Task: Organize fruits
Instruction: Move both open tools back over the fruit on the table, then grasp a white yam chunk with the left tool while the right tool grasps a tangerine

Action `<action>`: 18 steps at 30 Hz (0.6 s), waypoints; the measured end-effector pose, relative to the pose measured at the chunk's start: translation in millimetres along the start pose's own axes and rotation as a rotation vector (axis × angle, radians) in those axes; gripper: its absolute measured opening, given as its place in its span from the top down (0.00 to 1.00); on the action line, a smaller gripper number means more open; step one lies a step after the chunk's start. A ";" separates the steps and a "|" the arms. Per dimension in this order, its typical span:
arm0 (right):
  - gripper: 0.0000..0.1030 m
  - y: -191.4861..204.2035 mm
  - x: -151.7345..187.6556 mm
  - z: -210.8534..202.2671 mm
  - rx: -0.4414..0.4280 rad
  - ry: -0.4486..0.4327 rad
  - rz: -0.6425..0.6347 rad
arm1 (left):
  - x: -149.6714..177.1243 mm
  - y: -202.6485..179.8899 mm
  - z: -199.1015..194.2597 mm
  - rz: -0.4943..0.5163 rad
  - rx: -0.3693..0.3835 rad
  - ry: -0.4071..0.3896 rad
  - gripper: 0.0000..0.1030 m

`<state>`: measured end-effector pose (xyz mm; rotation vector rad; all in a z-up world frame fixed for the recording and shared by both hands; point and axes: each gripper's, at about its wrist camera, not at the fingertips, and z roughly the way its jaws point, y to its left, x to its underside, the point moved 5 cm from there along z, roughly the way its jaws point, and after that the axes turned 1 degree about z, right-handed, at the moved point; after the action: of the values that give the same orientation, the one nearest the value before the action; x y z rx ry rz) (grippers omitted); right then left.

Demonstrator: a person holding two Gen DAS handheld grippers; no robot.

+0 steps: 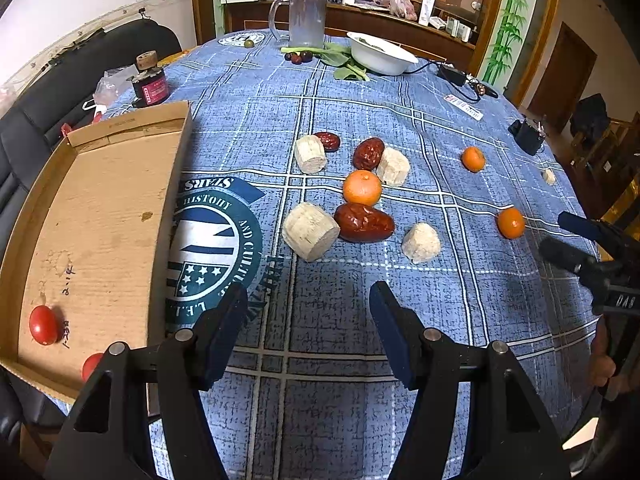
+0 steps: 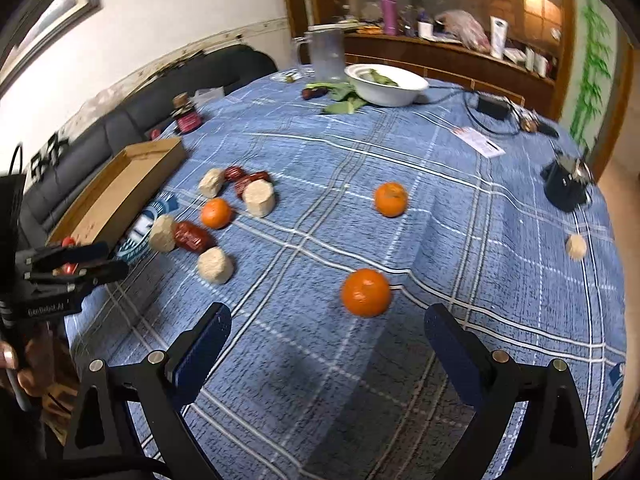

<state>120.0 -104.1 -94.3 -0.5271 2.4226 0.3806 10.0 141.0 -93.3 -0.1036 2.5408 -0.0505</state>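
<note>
Three small oranges lie on the blue checked tablecloth: one [image 1: 362,187] in the middle cluster, one [image 1: 473,159] further right, one [image 1: 511,222] near the right gripper. Dark red dates [image 1: 364,222] and pale cut chunks [image 1: 310,231] lie among them. A cardboard box [image 1: 100,216] at the left holds two red tomatoes [image 1: 43,325]. My left gripper [image 1: 308,332] is open and empty, just short of the cluster. My right gripper [image 2: 328,344] is open and empty, with the nearest orange [image 2: 365,292] just ahead between its fingers. The right gripper also shows in the left wrist view [image 1: 576,240].
A white bowl [image 1: 380,56] with greens, a clear jug [image 1: 306,20] and small dark fruits stand at the table's far side. A dark jar [image 1: 151,82] sits behind the box. A black adapter [image 1: 452,74] with cable and a black holder [image 1: 528,136] sit at right.
</note>
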 end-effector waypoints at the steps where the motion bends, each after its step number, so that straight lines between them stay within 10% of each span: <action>1: 0.04 -2.0 -0.4 -0.6 -0.020 -0.005 0.007 | -1.2 0.4 1.4 0.000 0.001 0.001 0.39; 18: 0.32 -15.3 2.1 40.8 -0.025 0.101 0.052 | -26.1 4.9 39.4 0.028 -0.012 0.033 0.39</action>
<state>146.5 -102.1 -128.9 -0.5064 2.5358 0.4163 53.5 147.6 -111.5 -0.0729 2.5755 -0.0270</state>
